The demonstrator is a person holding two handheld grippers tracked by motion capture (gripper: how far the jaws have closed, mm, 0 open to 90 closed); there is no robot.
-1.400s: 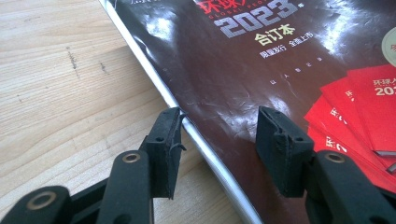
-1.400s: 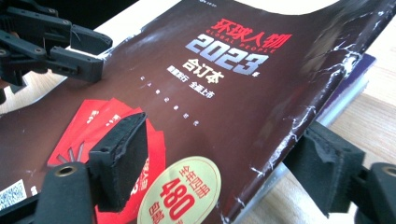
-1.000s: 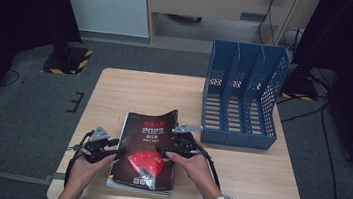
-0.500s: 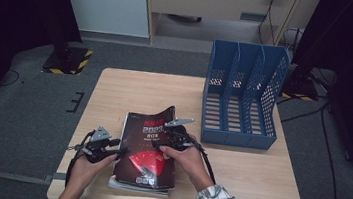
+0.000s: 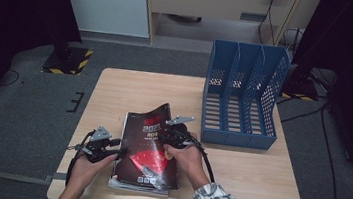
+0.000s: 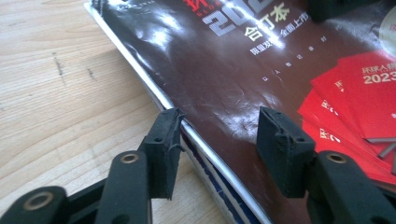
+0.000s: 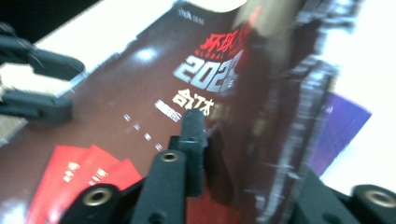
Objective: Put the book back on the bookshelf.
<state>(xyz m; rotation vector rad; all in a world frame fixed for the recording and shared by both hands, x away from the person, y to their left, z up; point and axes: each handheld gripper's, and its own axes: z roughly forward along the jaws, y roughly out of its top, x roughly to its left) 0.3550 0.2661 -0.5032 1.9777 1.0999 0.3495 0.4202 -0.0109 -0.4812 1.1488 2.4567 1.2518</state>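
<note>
The magazine's (image 7: 154,107) lifted right edge sits clamped between the right gripper's (image 7: 243,135) just-closed jaws.

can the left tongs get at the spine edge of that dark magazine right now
Probably yes. The left tongs stand open right at the dark magazine, one jaw off its edge, the other over the cover, nothing between. The right tongs, just closing, grip the opposite edge.

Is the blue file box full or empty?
Empty. The blue file box stands upright on the table, and its slots hold nothing.
</note>
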